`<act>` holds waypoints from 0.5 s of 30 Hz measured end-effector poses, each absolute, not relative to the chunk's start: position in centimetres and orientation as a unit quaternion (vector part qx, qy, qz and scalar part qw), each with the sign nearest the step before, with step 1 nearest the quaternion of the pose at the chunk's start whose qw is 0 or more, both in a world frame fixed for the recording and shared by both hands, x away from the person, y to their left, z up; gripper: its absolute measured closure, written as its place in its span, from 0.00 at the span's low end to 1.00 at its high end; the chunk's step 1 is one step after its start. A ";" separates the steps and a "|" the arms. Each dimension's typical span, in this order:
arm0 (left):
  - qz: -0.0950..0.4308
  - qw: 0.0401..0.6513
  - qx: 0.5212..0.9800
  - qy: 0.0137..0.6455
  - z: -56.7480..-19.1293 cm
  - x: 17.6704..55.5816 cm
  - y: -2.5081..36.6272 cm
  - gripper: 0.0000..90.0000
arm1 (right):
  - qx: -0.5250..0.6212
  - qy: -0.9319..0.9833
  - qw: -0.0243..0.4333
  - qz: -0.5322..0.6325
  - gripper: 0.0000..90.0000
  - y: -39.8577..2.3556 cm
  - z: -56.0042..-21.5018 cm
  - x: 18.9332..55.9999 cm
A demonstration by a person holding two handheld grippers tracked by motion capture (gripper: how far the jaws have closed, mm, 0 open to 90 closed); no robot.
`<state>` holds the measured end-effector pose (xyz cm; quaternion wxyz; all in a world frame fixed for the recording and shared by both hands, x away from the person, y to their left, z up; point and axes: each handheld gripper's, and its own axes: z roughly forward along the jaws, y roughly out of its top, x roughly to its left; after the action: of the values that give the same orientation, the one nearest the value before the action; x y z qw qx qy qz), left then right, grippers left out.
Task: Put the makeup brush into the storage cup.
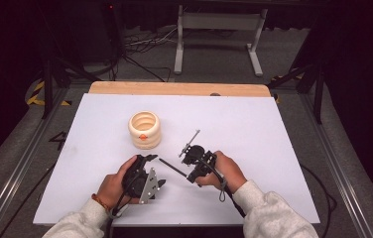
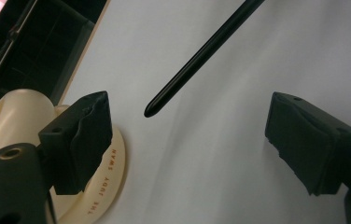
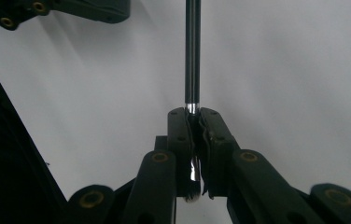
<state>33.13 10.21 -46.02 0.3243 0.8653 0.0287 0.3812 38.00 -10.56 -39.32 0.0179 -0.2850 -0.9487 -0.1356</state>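
Right gripper [image 1: 190, 151], held in the person's right hand [image 1: 225, 171] near the front edge of the white worktop [image 1: 254, 148], has its black jaws clamped tight on the silver end of a thin black rod [image 1: 171, 167]. The rod sticks out level from the jaws toward the left gripper [image 1: 147, 157], above the worktop. In the right gripper view the rod [image 3: 192, 51] runs straight up from the closed jaws.

The left gripper, just beside it in the person's left hand [image 1: 112, 186], stands with its jaws wide apart and nothing between its pads; the rod's rounded tip [image 2: 151, 110] hangs ahead of the gap.

Farther back, left of centre, a cream ribbed ring-shaped holder [image 1: 144, 129] stands on the worktop.
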 end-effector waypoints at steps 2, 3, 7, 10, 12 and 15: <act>0.384 0.323 0.865 0.026 -46.1 33.5 9.9 0.18 | -0.281 -0.950 0.018 -0.136 0.94 -10.5 -39.2 38.1; 0.389 0.319 0.864 0.023 -46.1 33.7 9.8 0.18 | -0.280 -0.950 0.017 -0.135 0.94 -10.5 -39.2 38.1; 0.404 0.305 0.862 0.004 -46.1 34.3 9.2 0.21 | -0.276 -0.951 0.019 -0.134 0.94 -10.2 -39.1 38.3; 0.421 0.293 0.858 -0.009 -46.0 34.2 8.7 0.24 | -0.273 -0.952 0.019 -0.137 0.94 -10.0 -38.7 38.4; 0.426 0.303 0.852 -0.009 -46.1 34.0 8.4 0.27 | -0.274 -0.952 0.019 -0.136 0.94 -9.9 -38.6 38.5; 0.437 0.294 0.849 -0.037 -45.7 33.9 8.2 0.41 | -0.271 -0.953 0.018 -0.131 0.94 -9.6 -38.6 38.7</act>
<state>33.90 8.16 -45.70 0.2937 0.8494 -0.0365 0.4369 38.66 -9.59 -38.61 0.0183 -0.2713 -0.9534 -0.1309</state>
